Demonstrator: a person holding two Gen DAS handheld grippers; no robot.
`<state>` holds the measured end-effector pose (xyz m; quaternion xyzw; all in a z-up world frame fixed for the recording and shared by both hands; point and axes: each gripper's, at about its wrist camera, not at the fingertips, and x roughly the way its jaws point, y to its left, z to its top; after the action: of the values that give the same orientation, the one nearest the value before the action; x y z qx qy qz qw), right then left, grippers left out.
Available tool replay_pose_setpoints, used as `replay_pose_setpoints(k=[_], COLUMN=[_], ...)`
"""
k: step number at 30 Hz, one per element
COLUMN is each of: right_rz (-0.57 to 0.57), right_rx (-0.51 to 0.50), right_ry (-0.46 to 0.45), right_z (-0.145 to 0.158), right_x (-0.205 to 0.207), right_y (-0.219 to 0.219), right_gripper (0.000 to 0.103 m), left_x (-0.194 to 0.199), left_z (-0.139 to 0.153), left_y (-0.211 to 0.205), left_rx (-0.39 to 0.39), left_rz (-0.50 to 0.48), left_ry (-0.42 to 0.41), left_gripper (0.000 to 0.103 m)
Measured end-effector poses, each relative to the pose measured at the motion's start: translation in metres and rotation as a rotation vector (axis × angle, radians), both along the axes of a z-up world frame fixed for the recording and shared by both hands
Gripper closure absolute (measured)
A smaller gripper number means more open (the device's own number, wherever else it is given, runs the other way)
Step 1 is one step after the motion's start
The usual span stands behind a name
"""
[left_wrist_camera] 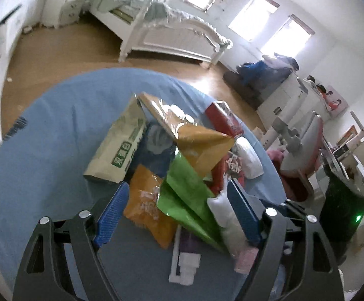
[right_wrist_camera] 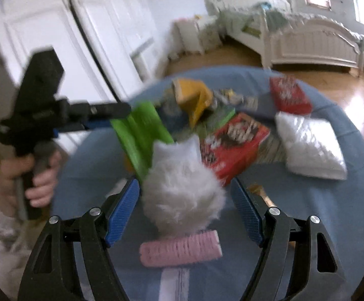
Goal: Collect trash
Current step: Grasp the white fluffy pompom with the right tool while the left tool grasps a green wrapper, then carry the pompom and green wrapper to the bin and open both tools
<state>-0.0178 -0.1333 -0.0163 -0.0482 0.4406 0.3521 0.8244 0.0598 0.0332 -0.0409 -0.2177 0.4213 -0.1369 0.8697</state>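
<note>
Round table under a blue cloth [left_wrist_camera: 56, 130]; trash is piled at its centre, running toward the far edge.

Count, left wrist view:
- 1 green wrapper [left_wrist_camera: 187, 195], centre of the pile.
- 2 orange-yellow bags: one large, creased, on top [left_wrist_camera: 197, 140]; one smaller [left_wrist_camera: 149, 208] toward the near edge.
- 1 beige paper pack with green print [left_wrist_camera: 121, 148], left side of the pile.
- 1 red box [left_wrist_camera: 224, 119] near the far edge.
- 1 red snack bag [right_wrist_camera: 234, 143], centre.
- 1 white pillow-shaped packet [right_wrist_camera: 312, 145] toward the right edge.
- 1 white fluffy item [right_wrist_camera: 182, 195] with 1 pink ribbed band [right_wrist_camera: 182, 249] just below it, near edge.
- Further small wrappers in the far part of the pile are too blurred to count.

Left gripper [left_wrist_camera: 179, 208]: jaws wide, blue pads either side of the smaller orange bag and the green wrapper, no pad pressing on either. It appears also in the right wrist view, carried in a hand [right_wrist_camera: 36, 175] beyond the left edge of the table.

Right gripper [right_wrist_camera: 185, 210]: jaws wide, the fluffy item between the pads with a gap visible on each side; nothing gripped.
</note>
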Motion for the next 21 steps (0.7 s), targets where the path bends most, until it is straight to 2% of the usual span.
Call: replay_pose_setpoints(k=[2, 3, 5, 6, 8, 14, 21], right_rz=[-0.005, -0.014, -0.030, -0.042, -0.057, -0.051, -0.094], right_rx=[-0.014, -0.014, -0.001, 0.015, 0.063, 0.207, 0.287], right_ry=[0.016, 0.017, 0.009, 0.006, 0.006, -0.011, -0.055], right_z=[-0.005, -0.006, -0.008, -0.005, -0.003, 0.008, 0.025], right_x=[0.002, 0.002, 0.000, -0.001, -0.001, -0.005, -0.012], right_y=[0.006, 0.007, 0.007, 0.004, -0.005, -0.030, -0.057], right_gripper=[0.051, 0.054, 0.058, 0.058, 0.059, 0.059, 0.059], left_x=[0.012, 0.010, 0.013, 0.012, 0.009, -0.012, -0.023], left_z=[-0.010, -0.014, -0.018, -0.015, -0.009, 0.023, 0.052], left_y=[-0.006, 0.002, 0.000, 0.005, 0.003, 0.007, 0.009], left_rx=[0.005, 0.009, -0.006, -0.023, -0.033, -0.009, -0.001], left_rz=[-0.015, -0.017, -0.023, -0.027, -0.037, 0.003, 0.025], left_ry=[0.016, 0.016, 0.005, -0.014, -0.043, -0.145, -0.206], left_gripper=[0.037, 0.048, 0.060, 0.075, 0.088, 0.095, 0.095])
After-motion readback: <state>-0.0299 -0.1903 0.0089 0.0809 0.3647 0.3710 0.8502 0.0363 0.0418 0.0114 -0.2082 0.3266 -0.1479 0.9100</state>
